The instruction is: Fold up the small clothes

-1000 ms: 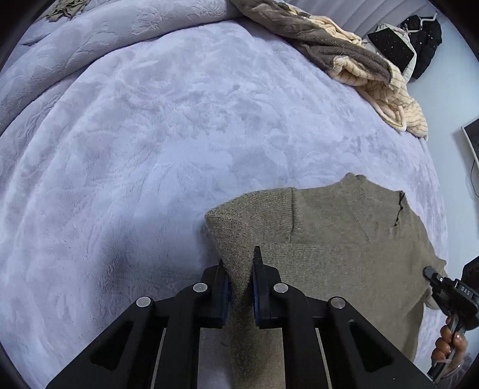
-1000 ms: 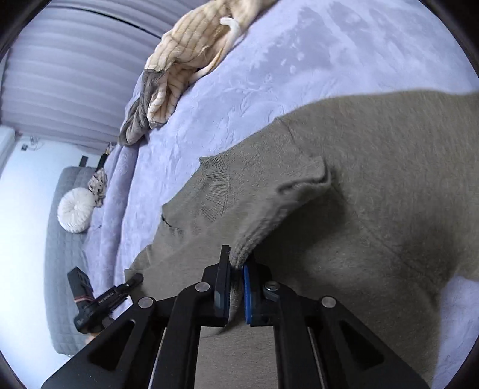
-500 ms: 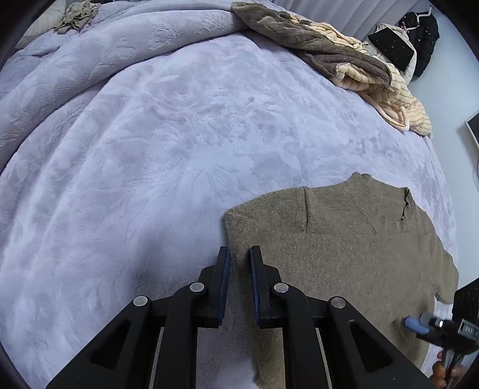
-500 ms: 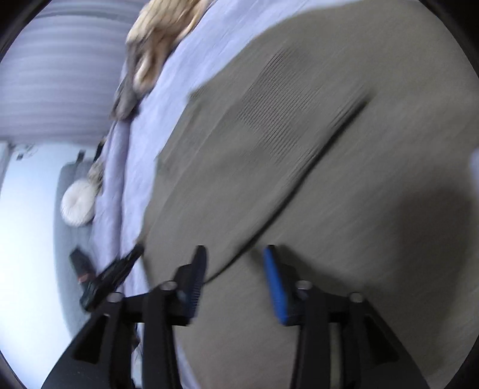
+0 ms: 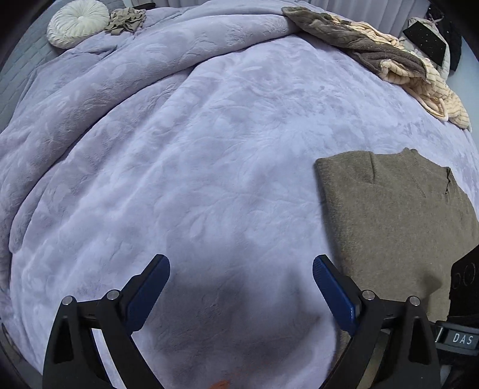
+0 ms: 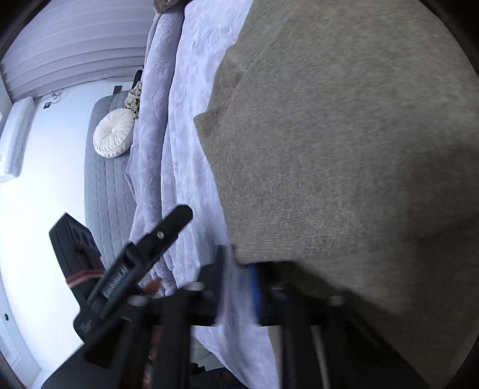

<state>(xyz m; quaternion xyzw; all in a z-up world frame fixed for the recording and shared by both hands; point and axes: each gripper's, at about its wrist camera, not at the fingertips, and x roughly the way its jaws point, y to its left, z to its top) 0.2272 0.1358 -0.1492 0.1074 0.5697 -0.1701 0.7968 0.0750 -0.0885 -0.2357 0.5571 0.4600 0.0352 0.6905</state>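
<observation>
Sweater (image 5: 395, 215) lies on bedspread (image 5: 209, 149); left gripper (image 5: 241, 287) spread wide, right gripper's (image 6: 238, 287) opening blurred, cannot tell.

Lavender bedspread (image 5: 209, 155), round cream cushion (image 5: 78, 22), possibly blankets (image 5: 389, 59) heaped

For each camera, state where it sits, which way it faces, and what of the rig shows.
Left wrist: on the left gripper, facing across the lavender bedspread; its fingers spread open, olive sweater to the right.
Right wrist: on the right gripper, close over the sweater; blurred, jaw state unclear; the left gripper shows at left.
Shared: sweater, bedspread, round cream cushion.
</observation>
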